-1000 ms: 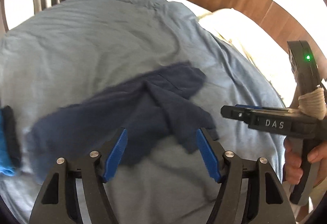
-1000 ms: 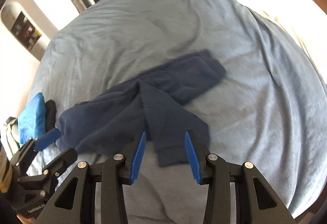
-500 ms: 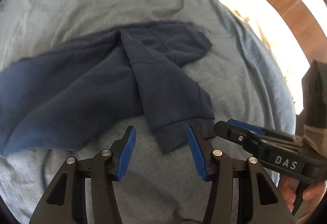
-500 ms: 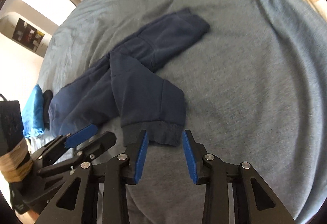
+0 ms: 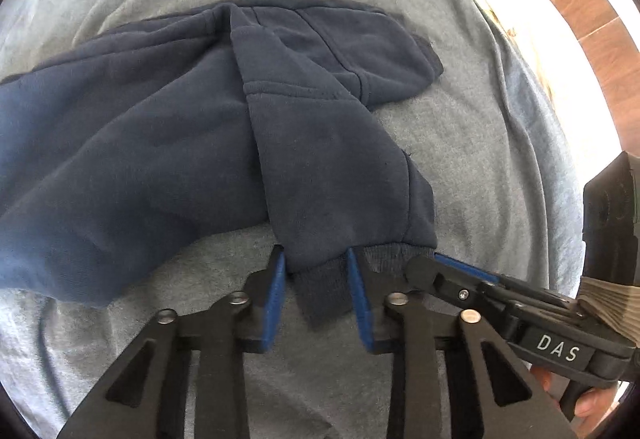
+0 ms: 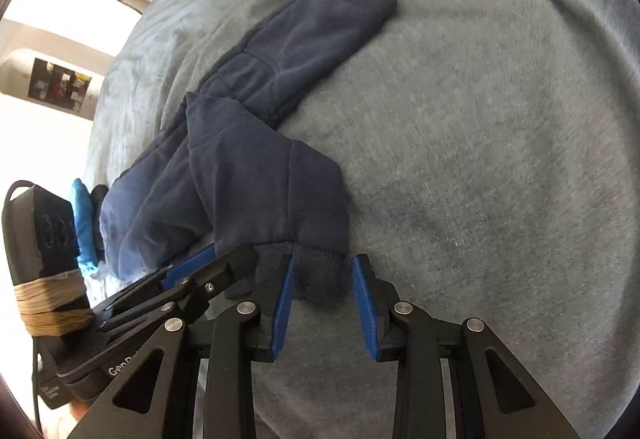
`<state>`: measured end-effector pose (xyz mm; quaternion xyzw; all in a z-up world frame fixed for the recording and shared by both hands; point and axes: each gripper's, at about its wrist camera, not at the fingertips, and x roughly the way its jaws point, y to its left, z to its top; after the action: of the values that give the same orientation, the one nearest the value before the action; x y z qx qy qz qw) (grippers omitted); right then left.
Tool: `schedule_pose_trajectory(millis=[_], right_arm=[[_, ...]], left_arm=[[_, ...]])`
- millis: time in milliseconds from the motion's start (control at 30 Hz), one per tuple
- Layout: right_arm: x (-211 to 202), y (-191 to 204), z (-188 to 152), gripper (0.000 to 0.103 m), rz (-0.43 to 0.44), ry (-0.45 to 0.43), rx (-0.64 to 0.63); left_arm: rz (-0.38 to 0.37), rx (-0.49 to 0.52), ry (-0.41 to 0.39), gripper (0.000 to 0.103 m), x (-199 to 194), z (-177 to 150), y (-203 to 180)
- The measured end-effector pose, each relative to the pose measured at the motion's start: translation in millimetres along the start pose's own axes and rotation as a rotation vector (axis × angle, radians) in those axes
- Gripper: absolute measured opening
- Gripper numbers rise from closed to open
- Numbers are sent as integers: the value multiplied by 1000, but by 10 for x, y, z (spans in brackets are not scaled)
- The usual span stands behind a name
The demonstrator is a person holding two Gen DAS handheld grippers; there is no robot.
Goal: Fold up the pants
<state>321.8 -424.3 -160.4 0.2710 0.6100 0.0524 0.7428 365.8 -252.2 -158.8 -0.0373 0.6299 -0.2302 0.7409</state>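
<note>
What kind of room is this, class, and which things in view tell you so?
Most likely a bedroom: the pants lie on a bed covered by a grey-blue blanket, with a wooden headboard and a pale pillow behind.

We read "DAS" on the right tongs [image 5: 464, 271] and "Gen" (rest hidden) on the left tongs [image 6: 208, 267].

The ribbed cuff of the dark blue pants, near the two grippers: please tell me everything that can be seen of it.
The ribbed cuff is dark navy knit, ending the pant leg that is folded over the rest of the pants. It lies flat, slightly crumpled, on the grey-blue blanket. The left gripper straddles one corner, the right gripper the other; both pairs of jaws stand open around it, not yet closed.
</note>
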Motion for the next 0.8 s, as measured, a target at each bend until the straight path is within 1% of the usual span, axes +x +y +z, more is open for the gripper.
schedule_pose_trajectory(millis=[33, 67, 133, 200, 367, 467, 533, 633, 800], right_arm=[[15, -10, -2, 22, 11, 7, 5], [15, -25, -3, 19, 26, 12, 7], [9, -33, 9, 12, 39, 13, 6], [-71, -8, 24, 10, 56, -10, 8], [-418, 39, 176, 9, 101, -118, 31], [-579, 43, 344, 9, 129, -179, 50], [-628, 25, 494, 9, 134, -213, 58], [-624, 2, 719, 9, 131, -242, 65], [-529, -65, 1028, 9, 117, -267, 81]], left_arm=[[3, 6, -7, 20, -19, 19, -24], [3, 13, -18, 16, -59, 39, -47], [-9, 20, -33, 14, -138, 91, -97], [-26, 24, -76, 14, -287, 158, -171], [-49, 69, -203, 13, -633, 432, -398], [-54, 106, -252, 13, -680, 659, -498], [-45, 131, -269, 13, -652, 803, -544], [-39, 146, -282, 13, -599, 1016, -562], [-46, 140, -270, 13, -396, 1381, -576]])
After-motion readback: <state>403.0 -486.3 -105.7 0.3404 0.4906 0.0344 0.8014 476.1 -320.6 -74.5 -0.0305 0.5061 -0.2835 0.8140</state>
